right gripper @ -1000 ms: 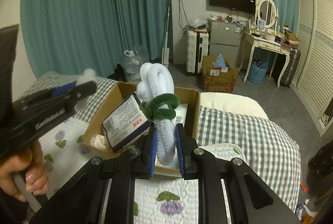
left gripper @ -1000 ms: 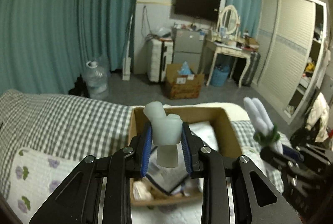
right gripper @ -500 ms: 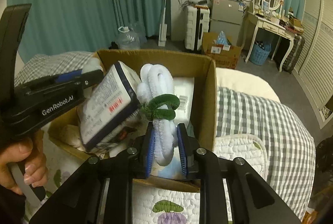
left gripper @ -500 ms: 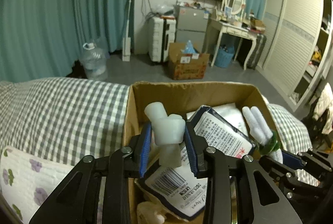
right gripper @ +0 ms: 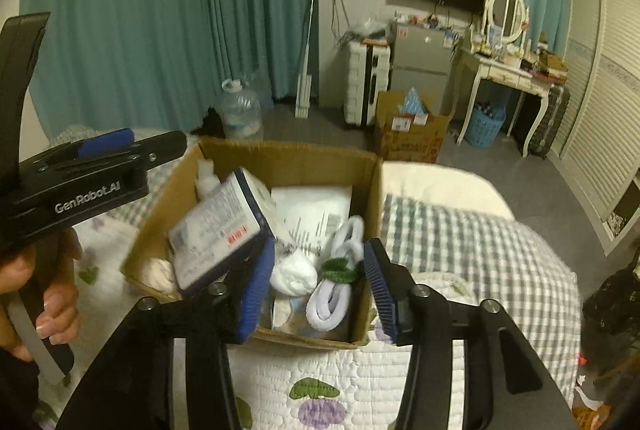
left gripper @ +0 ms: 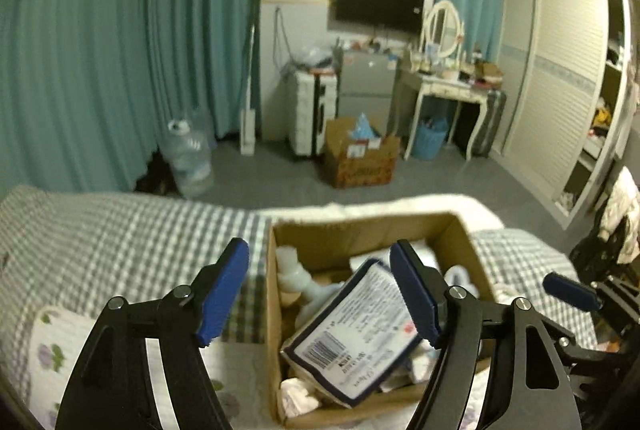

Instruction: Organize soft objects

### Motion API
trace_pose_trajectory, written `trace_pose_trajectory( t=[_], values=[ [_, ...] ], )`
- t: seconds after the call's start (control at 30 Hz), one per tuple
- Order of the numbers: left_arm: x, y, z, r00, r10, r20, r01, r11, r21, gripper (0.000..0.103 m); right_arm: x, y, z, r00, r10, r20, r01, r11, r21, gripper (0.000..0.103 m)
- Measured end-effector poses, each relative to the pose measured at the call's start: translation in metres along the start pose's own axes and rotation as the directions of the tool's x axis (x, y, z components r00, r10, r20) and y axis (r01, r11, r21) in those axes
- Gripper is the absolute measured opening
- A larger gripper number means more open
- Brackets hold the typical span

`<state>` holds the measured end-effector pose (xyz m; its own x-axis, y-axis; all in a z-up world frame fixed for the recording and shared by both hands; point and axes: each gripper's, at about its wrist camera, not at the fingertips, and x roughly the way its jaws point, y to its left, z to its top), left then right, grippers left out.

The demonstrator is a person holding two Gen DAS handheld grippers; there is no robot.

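Note:
An open cardboard box (left gripper: 362, 226) (right gripper: 292, 160) sits on the bed. The pale soft toy (left gripper: 294, 274) lies in its far left corner, also seen in the right wrist view (right gripper: 206, 176). The white fuzzy bundle with a green band (right gripper: 336, 278) lies in the box's near right part. A blue-edged packet (left gripper: 356, 330) (right gripper: 220, 230) leans inside. My left gripper (left gripper: 320, 294) is open and empty above the box. My right gripper (right gripper: 318, 290) is open and empty just above the bundle.
The bed has a grey checked cover (left gripper: 120, 242) and a floral quilt (right gripper: 320, 382). On the floor beyond stand a water jug (left gripper: 188, 158), a second cardboard box (left gripper: 360, 158), a suitcase and a dressing table (left gripper: 444, 86).
Both grippers opened. The pale toy dropped from the left gripper into the box, and the fuzzy bundle dropped from the right gripper into it. The left gripper pulled back a little.

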<state>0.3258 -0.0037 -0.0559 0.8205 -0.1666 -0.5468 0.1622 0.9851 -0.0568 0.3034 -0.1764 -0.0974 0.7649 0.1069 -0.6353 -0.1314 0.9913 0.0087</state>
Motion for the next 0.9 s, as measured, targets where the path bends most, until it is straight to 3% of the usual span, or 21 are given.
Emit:
trace_pose_trajectory(
  t=[0.2, 0.4, 0.47, 0.53, 0.9],
  values=[
    [-0.073, 0.001, 0.017, 0.992, 0.012, 0.122, -0.013, 1.0, 0.008, 0.096, -0.073, 0.007, 0.016, 0.994, -0.012, 0.113, 0.013, 1.0, -0.01, 0.069],
    [-0.155, 0.01, 0.023, 0.976, 0.016, 0.216, -0.022, 0.999, 0.027, 0.097, -0.151, 0.029, 0.023, 0.969, -0.031, 0.247, 0.041, 0.999, -0.035, 0.097],
    [-0.178, 0.015, 0.021, 0.973, 0.012, 0.23, -0.019, 0.999, 0.027, 0.098, -0.176, 0.036, 0.019, 0.959, -0.044, 0.282, 0.057, 0.998, -0.037, 0.102],
    [-0.202, 0.02, 0.017, 0.967, 0.027, 0.254, -0.033, 0.999, 0.018, 0.103, -0.197, 0.042, 0.016, 0.949, -0.055, 0.311, 0.068, 0.997, -0.031, 0.103],
    [-0.288, 0.022, -0.03, 0.937, 0.071, 0.342, -0.072, 0.997, -0.009, 0.103, -0.294, 0.06, -0.022, 0.92, -0.045, 0.389, 0.054, 0.999, -0.01, 0.103]
  ],
)
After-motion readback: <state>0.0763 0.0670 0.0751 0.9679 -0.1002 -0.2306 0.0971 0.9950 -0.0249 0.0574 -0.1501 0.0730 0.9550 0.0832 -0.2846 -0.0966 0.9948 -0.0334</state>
